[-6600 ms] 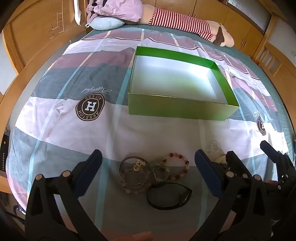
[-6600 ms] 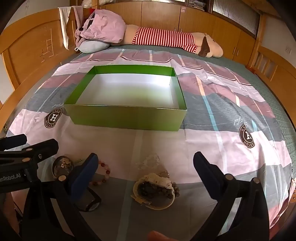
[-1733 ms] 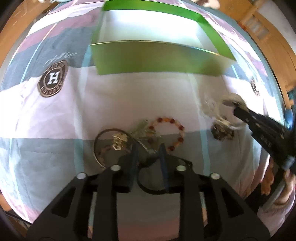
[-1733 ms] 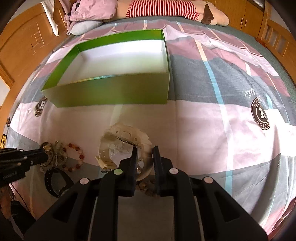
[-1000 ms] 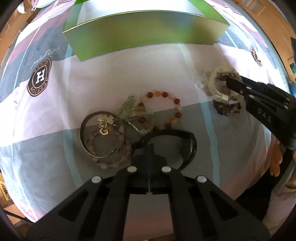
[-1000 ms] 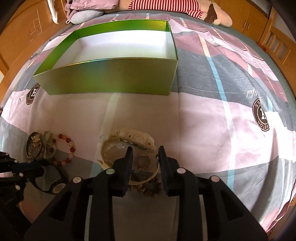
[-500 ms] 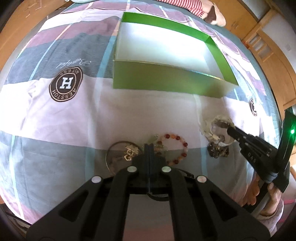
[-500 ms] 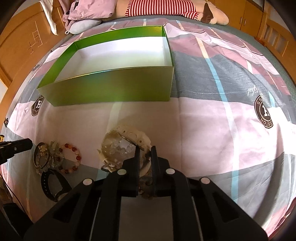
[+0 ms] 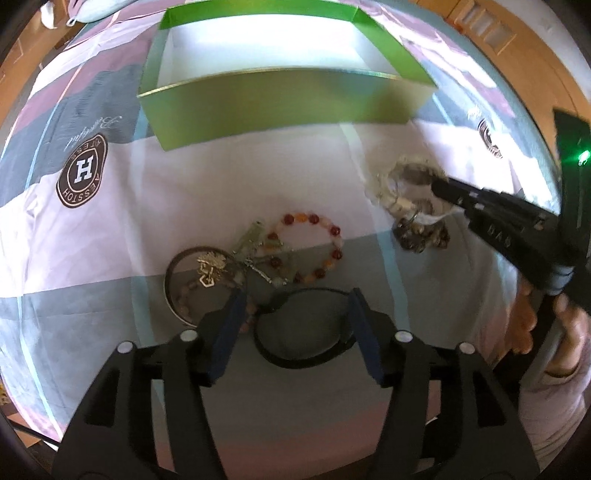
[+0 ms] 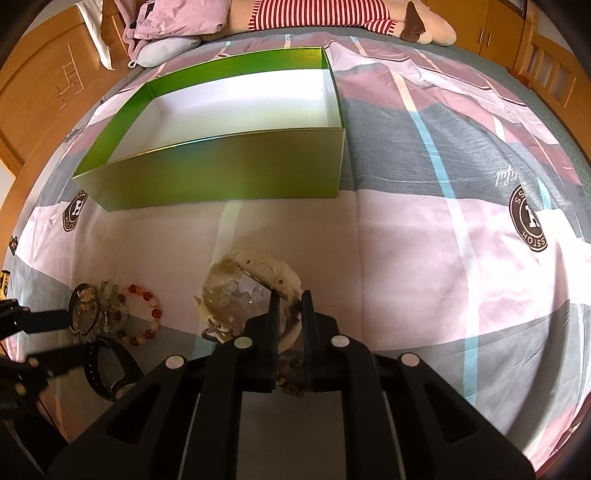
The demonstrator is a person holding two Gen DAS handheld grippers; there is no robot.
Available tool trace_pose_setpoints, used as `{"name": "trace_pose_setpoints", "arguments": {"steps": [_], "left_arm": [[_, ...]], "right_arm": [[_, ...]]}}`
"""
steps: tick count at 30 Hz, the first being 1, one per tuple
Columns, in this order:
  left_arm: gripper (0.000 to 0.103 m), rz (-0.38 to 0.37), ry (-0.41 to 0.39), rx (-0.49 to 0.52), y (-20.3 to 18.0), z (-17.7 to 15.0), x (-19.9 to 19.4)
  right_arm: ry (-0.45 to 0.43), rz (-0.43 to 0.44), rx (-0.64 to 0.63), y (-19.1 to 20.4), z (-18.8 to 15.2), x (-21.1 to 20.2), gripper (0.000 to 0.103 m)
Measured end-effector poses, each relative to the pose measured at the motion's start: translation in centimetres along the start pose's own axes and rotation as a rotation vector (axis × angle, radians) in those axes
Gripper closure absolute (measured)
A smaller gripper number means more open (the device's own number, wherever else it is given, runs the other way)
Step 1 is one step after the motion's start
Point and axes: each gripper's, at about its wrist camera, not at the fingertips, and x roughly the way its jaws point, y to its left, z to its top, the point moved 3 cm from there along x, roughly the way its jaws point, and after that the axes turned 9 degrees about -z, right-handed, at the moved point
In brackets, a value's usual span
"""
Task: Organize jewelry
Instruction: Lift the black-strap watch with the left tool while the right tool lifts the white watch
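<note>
- Two grippers over a striped bedspread, both pointing steeply down at jewelry.
- Left gripper: jaws apart and opening, nothing pinched; blue pads either side of a black watch lying flat on the cloth, band looped between the jaws, pads not pressing on it.
- Just ahead of left jaws: metal bangle with a gold charm, partly behind the left finger; green-beaded tangle beside it; red and orange bead bracelet to the right of that, touching the tangle.
- Right gripper: jaws nearly closed, clenched on the rim of a cream watch; watch tilted, far side up, near side between the pads.
- Clear bead bracelet inside the cream watch's loop, just left of the right jaws.
- Dark bead bracelet under the right jaws, mostly hidden in the right wrist view.
- Green box, open top, white inside, well ahead of both pairs of jaws, nothing visible in it.
- Person's hand on the right gripper's handle, seen from the left wrist view.
- Striped plush toy and a pillow far beyond the box at the bed's far end.
</note>
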Motion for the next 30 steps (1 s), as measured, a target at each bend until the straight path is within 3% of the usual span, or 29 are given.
{"name": "trace_pose_setpoints", "arguments": {"steps": [3,5,7,10,14,20,25,30], "left_arm": [[0.044,0.048,0.023,0.011,-0.2,0.0,1.2],[0.057,0.069,0.032,0.011,-0.2,0.0,1.9],[0.081,0.098,0.029,0.003,-0.1,0.1,2.3],[0.095,0.070,0.008,-0.037,0.4,0.5,2.4],[0.096,0.082,-0.073,-0.075,1.1,1.4,1.4],[0.097,0.016,-0.167,-0.220,4.2,2.1,-1.2],[0.097,-0.013,-0.187,-0.270,5.5,2.1,-2.2],[0.096,-0.010,-0.159,-0.260,5.1,2.1,-1.5]], "right_arm": [[0.004,-0.001,0.000,0.0,0.0,0.1,0.092],[0.007,-0.002,0.000,0.0,-0.1,0.2,0.092],[0.008,-0.001,-0.001,0.1,-0.1,0.2,0.092],[0.005,-0.002,0.000,0.1,-0.1,0.2,0.092],[0.004,0.003,0.007,0.0,-0.1,0.2,0.092],[-0.008,0.006,0.019,-0.1,0.0,-0.2,0.092],[-0.028,0.008,0.036,-0.6,0.2,-0.7,0.092],[-0.041,0.008,0.043,-0.8,0.3,-0.9,0.092]]}}
